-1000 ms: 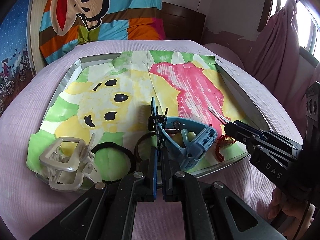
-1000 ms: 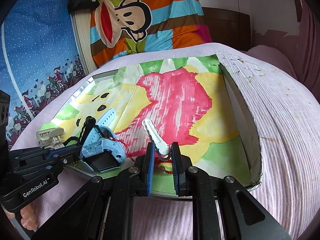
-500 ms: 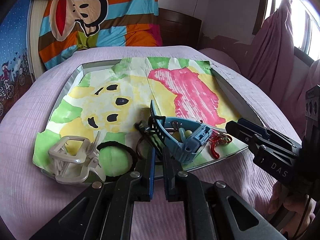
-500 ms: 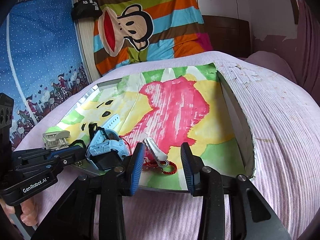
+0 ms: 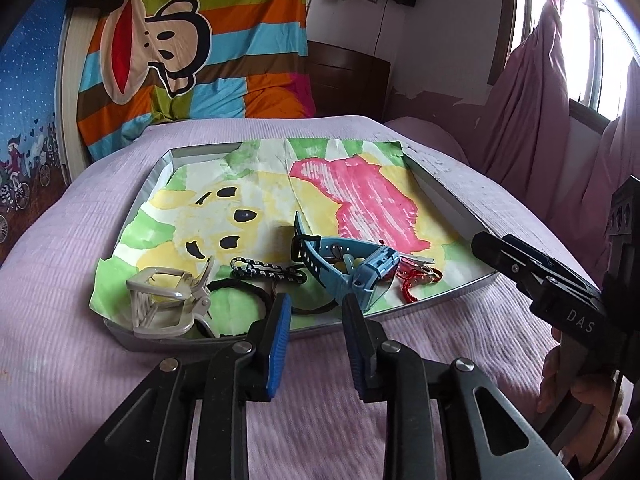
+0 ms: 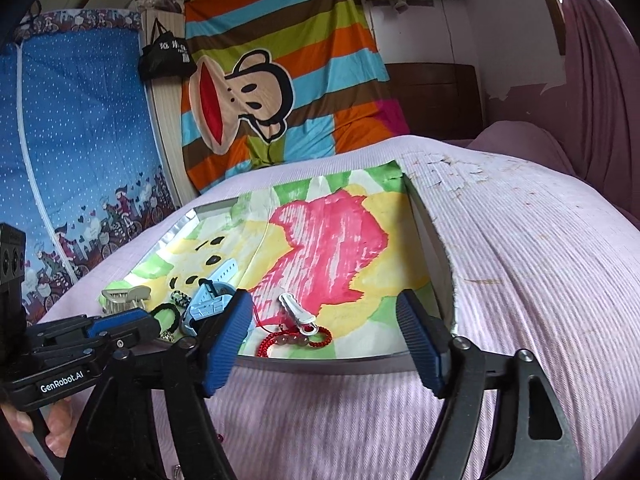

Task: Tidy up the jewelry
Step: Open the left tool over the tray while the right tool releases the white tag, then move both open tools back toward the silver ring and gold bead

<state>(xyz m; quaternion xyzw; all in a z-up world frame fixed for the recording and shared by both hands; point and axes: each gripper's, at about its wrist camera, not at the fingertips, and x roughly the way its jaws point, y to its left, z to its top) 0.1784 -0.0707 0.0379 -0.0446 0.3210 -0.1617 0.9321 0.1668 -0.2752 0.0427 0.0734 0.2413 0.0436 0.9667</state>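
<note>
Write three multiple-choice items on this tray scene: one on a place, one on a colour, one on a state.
1. Where does the white hair clip lie?
A. on the bed cover
B. in the tray, by the red bracelet
C. between the fingers

2. What colour is the watch?
A. blue
B. black
C. pink

3. How is the right gripper?
A. shut on the clip
B. open, holding nothing
C. shut on nothing

Answers: B, the clip rests on the painted paper just above the bracelet; A, its strap and case are light blue; B, its fingers stand wide apart over the tray's near rim.

Tray (image 5: pixel 448 295) looks like matt grey metal; its liner (image 5: pixel 256 184) painted, creased paper; bedcover (image 6: pixel 540 264) ribbed lilac cloth; watch (image 5: pixel 360 268) glossy blue plastic.
</note>
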